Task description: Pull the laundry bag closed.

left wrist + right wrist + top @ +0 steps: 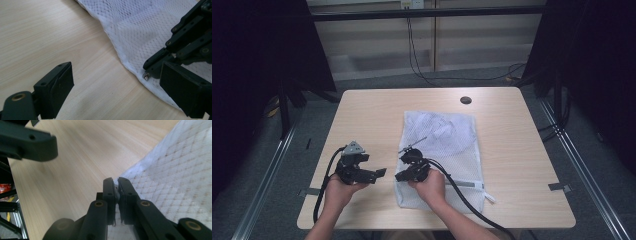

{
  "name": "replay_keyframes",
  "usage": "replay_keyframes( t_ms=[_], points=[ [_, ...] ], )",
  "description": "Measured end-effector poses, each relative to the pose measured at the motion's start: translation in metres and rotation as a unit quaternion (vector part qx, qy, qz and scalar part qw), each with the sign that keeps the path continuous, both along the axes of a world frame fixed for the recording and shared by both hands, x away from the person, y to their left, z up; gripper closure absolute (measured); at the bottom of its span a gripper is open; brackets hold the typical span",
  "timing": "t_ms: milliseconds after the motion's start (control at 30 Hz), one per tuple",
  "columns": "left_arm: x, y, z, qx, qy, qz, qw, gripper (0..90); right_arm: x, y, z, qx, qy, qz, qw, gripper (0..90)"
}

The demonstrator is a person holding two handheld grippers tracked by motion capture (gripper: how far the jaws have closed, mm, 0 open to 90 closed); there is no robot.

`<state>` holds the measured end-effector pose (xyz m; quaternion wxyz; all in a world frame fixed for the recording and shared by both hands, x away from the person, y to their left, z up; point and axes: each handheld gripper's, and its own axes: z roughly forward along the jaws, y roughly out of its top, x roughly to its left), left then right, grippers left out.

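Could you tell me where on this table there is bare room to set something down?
The table is bare along its far edge beyond the mesh laundry bag, apart from a small dark hole, and between the bag and the right edge. It is crowded at the near left, where the left gripper and right gripper meet at the bag's edge.

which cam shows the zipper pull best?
Left gripper view: the small metal zipper pull shows at the mesh bag's edge, under the right tool. Right gripper view hides it between closed jaws; in the high view it's too small to tell.
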<state>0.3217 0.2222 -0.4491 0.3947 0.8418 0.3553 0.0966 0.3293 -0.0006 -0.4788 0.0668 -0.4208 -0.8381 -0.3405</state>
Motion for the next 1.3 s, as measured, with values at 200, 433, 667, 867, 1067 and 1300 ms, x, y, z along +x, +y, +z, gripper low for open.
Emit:
replay_keyframes(
  t_ms=[200,433,667,867,1067,1300],
  points=[
    [-0.001,-0.001,-0.002,-0.002,0.011,-0.006,0.9999,12.0,-0.001,-0.006,0.007,0.004,-0.011,0.002,0.9999,87.1],
    [-0.001,-0.004,-0.004,-0.012,0.023,-0.012,0.9996,12.0,-0.001,-0.010,0.013,0.012,-0.011,0.001,0.9999,87.2],
    [-0.002,-0.010,-0.007,-0.020,0.040,-0.019,0.9988,12.0,-0.001,-0.014,0.018,0.024,-0.016,-0.001,0.9996,87.2],
    [-0.002,-0.014,-0.011,-0.036,0.064,-0.028,0.9969,13.3,-0.002,-0.016,0.021,0.033,-0.019,-0.001,0.9993,87.1],
    [-0.002,-0.019,-0.015,-0.043,0.083,-0.044,0.9946,17.0,-0.003,-0.017,0.023,0.038,-0.018,-0.001,0.9991,87.1],
    [-0.002,-0.022,-0.018,-0.043,0.095,-0.054,0.9931,22.1,-0.003,-0.019,0.025,0.043,-0.023,-0.003,0.9988,87.1]
  ],
)
